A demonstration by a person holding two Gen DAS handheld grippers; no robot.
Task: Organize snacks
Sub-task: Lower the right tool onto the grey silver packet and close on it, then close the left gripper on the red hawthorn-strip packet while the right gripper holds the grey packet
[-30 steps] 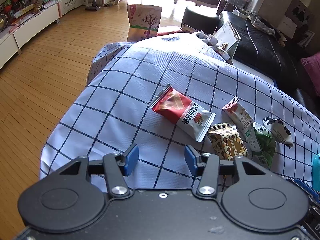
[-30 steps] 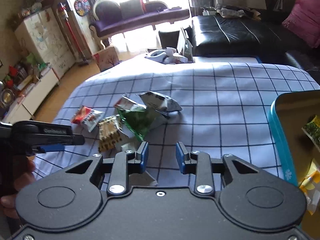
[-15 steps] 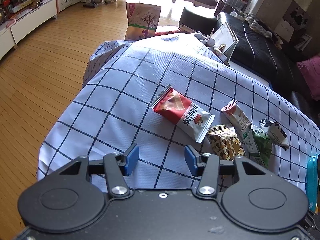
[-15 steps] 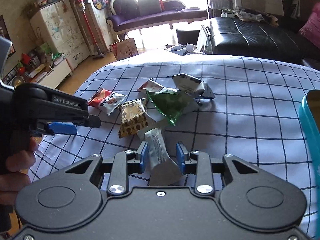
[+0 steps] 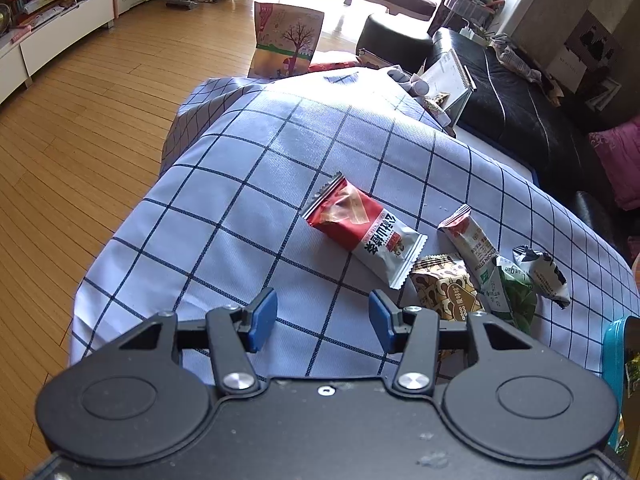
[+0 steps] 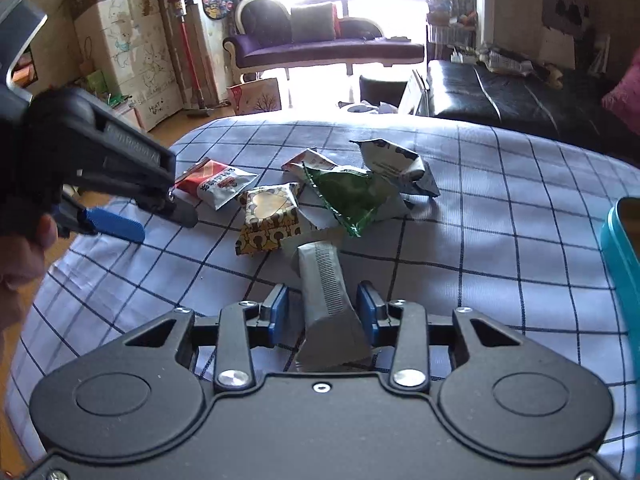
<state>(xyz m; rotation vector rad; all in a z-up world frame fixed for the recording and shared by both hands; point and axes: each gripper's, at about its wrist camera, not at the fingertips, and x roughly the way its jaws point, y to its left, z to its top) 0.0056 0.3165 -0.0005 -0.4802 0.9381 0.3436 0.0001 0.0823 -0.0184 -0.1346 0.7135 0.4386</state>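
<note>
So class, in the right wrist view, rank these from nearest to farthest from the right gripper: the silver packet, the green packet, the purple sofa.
1. Silver packet: between the opening jaws of the right gripper.
2. Green packet: mid-cloth, just beyond.
3. Purple sofa: far back, by the window.

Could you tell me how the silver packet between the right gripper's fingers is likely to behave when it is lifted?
The silver packet looks like thin crimped foil, so probably light and floppy, sagging beyond the pads. Its glossy skin may slip. The right gripper is opening around it, pads not pressing, so a firm, centred pinch seems wise.
</note>
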